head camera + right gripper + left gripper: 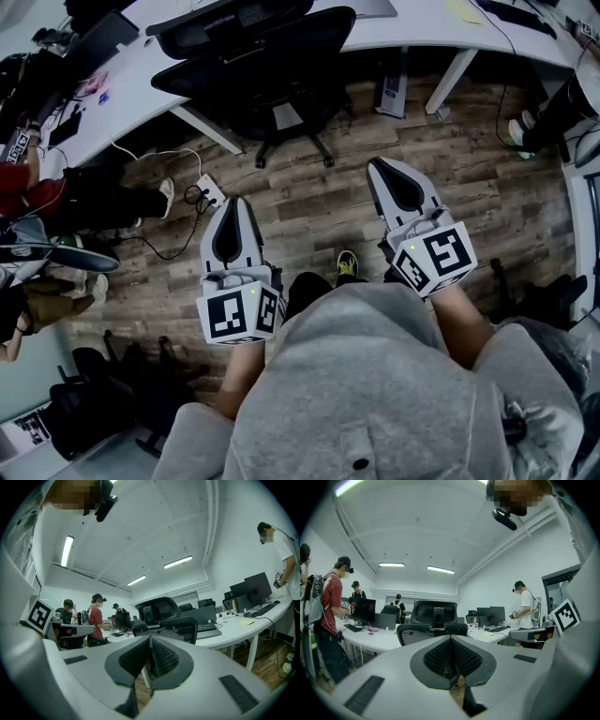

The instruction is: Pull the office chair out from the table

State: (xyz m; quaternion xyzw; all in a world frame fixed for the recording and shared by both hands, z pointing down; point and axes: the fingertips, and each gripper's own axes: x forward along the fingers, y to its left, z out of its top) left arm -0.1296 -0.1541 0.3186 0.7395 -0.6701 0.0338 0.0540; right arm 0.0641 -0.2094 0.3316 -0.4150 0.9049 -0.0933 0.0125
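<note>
We look down on a black office chair (pixel 258 70) at the upper centre of the frame, its seat tucked under a white table (pixel 141 89). By our reading, the pull has not begun: the chair sits against the table edge, and the whole job of reaching it, gripping it and drawing it back remains.

The left gripper (pixel 236 208) and right gripper (pixel 382 172) are in the lower half of the frame, well apart from the chair. Both have their jaws pressed together with nothing between them.

The chair has a curved mesh back, a headrest and a star-shaped base. The tabletop looks smooth and hard, on slanted white legs. The floor (pixel 309 202) is wood-look planks. The grippers are pale grey moulded shells with black ribbed pads.
</note>
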